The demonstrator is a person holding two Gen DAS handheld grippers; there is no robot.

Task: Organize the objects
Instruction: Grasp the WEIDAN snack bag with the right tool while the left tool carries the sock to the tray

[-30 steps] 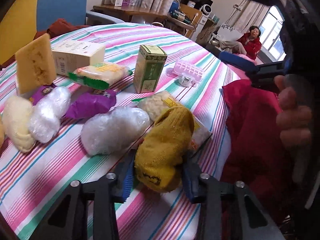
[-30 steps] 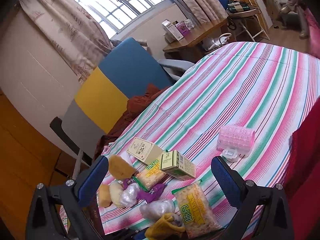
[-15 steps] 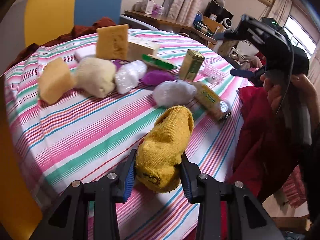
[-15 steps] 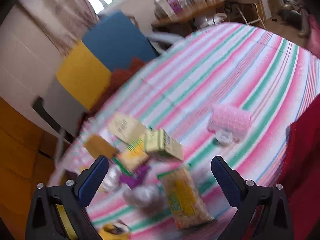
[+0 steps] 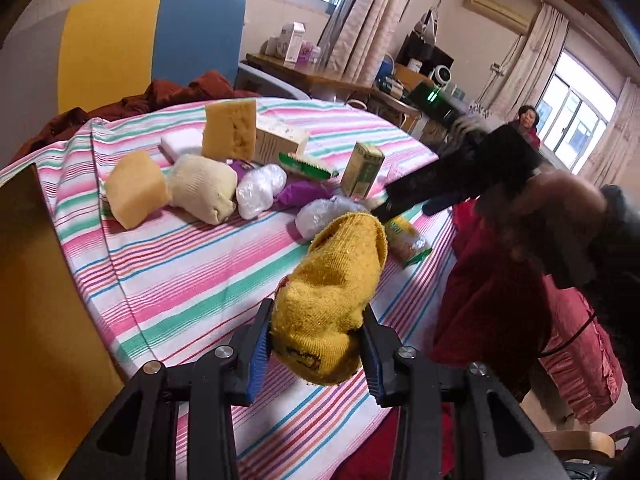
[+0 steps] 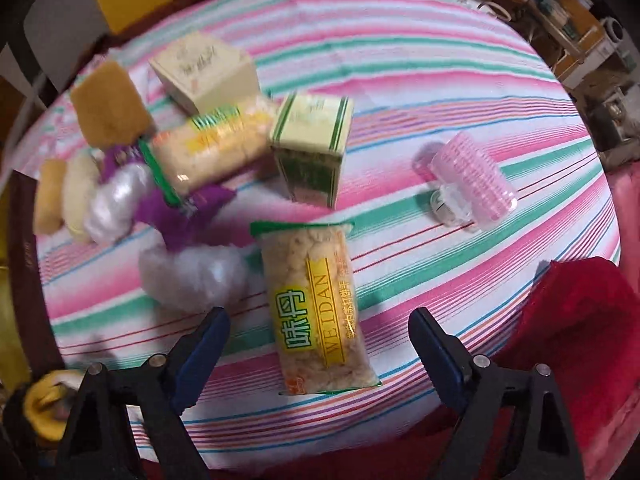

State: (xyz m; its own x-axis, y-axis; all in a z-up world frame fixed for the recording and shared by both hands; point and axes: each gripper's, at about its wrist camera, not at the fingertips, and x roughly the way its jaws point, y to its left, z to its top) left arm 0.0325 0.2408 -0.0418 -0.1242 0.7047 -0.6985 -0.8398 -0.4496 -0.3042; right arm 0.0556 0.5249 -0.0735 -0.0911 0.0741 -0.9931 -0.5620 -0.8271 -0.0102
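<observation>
My left gripper (image 5: 316,344) is clamped on the yellow sock (image 5: 332,300), held above the near edge of the striped tablecloth (image 5: 192,264). My right gripper (image 6: 318,340) hangs with jaws wide, empty, over the Weidan snack packet (image 6: 316,304). Green carton (image 6: 312,148) stands beyond it; the blurred white bundle (image 6: 192,276) looks like plastic wrap.

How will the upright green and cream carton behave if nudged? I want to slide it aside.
The green and cream carton stands tall on a narrow base, so a high push would probably tip it. Its stiff flat faces suggest it keeps shape. The striped tablecloth may drag, so push low.
</observation>
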